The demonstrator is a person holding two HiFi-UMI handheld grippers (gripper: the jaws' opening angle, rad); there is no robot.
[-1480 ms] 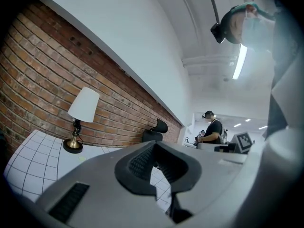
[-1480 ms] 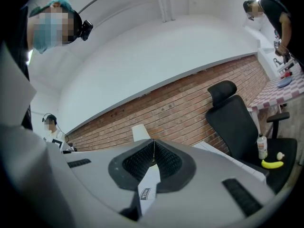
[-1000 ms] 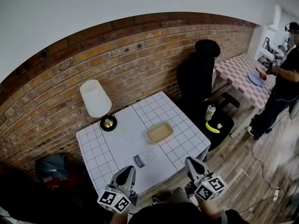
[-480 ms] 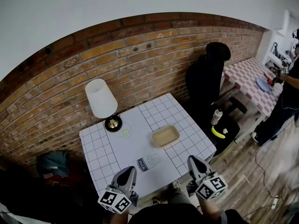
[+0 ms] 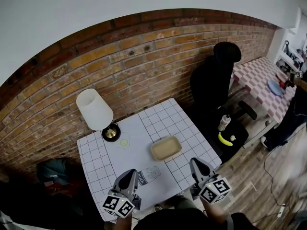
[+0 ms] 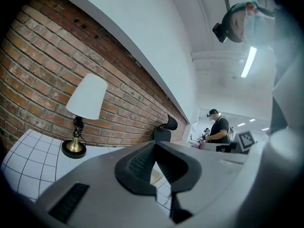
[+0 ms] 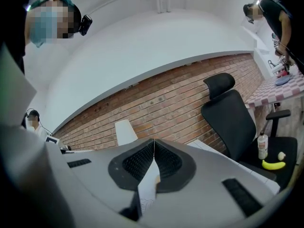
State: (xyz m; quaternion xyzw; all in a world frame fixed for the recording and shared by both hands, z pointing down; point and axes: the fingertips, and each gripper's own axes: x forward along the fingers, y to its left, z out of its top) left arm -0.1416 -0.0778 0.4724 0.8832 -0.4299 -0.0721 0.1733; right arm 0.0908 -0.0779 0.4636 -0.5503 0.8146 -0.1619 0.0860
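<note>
The milk carton point(image 5: 146, 175) lies flat near the front edge of the worktop point(image 5: 96, 162). It is white, with a dark label reading "milk". The left gripper point(image 5: 131, 174) hovers just beside it, jaws pressed together on nothing. The right gripper point(image 5: 194, 162), likewise closed and empty, hangs near the front right corner. Behind the carton sits a tan tray point(image 5: 166, 148), and farther back a lamp point(image 5: 95, 110) stands by the brick wall.

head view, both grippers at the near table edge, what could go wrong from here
1. The left gripper and right gripper both have their jaws together. Going in like that would likely shove things rather than grasp them.
2. The milk-labelled item lies by the near edge of the table, right beside the left gripper. A nudge might slide it off.
</note>
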